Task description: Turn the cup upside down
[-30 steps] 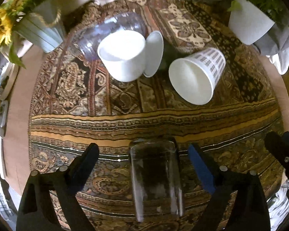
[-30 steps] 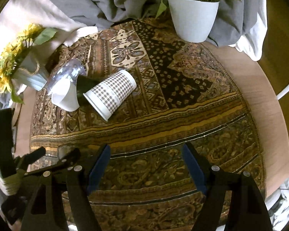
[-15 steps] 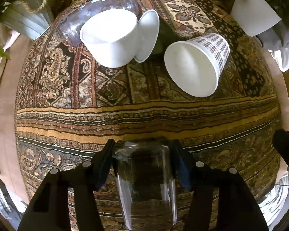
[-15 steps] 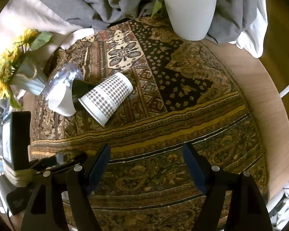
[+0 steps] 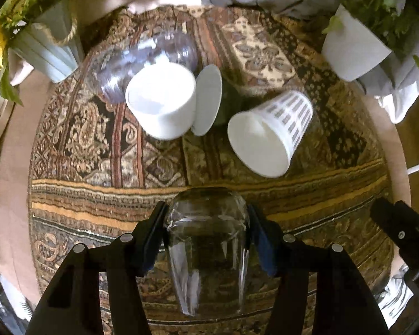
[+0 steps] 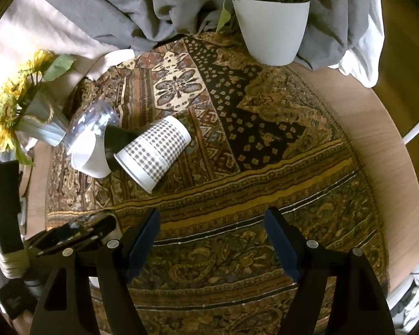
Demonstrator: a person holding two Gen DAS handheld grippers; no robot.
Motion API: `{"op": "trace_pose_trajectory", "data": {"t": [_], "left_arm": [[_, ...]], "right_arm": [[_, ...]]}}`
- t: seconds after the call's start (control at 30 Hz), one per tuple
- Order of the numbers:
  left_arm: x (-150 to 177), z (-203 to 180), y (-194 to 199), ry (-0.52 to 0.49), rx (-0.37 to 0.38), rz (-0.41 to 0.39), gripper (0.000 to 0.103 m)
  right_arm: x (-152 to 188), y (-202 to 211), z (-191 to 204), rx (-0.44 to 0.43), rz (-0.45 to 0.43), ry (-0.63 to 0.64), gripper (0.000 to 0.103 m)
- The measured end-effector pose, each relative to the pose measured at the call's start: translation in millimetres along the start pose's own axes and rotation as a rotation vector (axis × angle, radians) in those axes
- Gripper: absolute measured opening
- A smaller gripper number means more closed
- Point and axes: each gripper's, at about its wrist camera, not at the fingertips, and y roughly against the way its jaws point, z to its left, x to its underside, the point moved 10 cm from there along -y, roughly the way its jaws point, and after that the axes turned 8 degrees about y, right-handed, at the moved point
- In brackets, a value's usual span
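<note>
glass cup [image 5: 208, 254] in the left gripper [image 5: 206, 240]: clear, glossy, smooth. gripper fingers [image 5: 150, 237] matt black plastic with blue pads. patterned tablecloth [image 5: 293, 195] woven, matt. table [image 6: 377, 150] edge at 3 o'clock: smooth light wood. checked cup [image 5: 271, 131] matt paper. white mug [image 5: 162, 100] glossy ceramic. clear cup [image 5: 142, 55] at 11 o'clock: thin shiny plastic. white plant pot [image 6: 271, 30] at 12 o'clock in the right view: smooth, matt.

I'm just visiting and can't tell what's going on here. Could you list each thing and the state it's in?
Clear glass cup: clamped between the left gripper's fingers.
Left gripper: shut on the glass cup.
Right gripper: open, holding nothing.
Checked paper cup: lying on its side.
White cup: tipped on its side.
Clear plastic cup: lying on its side.
Potted plant: upright.
Sunflower vase: standing.
</note>
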Motion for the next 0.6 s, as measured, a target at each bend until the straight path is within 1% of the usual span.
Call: {"op": "trace_pose_trajectory", "data": {"t": [0.1,0.23,0.4,0.6], "left_arm": [[-6.2,-1.0,8.3,-0.001,0.021,-0.045,0.057],[-8.2,-5.9,13.6,-0.021,0.021,-0.095,0.056],[5.4,-4.7,21.2,-0.022,0.02,-0.13,0.056],[29.4,3.0,28.0,0.005,0.031,-0.132,0.056]], "right_arm": [[-3.2,3.2,0.6,0.001,-0.011,0.002,0.077],[-4.1,6.7,3.6,0.007,-0.023,0.022,0.077],[-0.3,8.4,5.8,0.024,-0.031,0.05,0.077],[8.2,10.8,7.3,0.031,-0.024,0.069,0.077]]}}
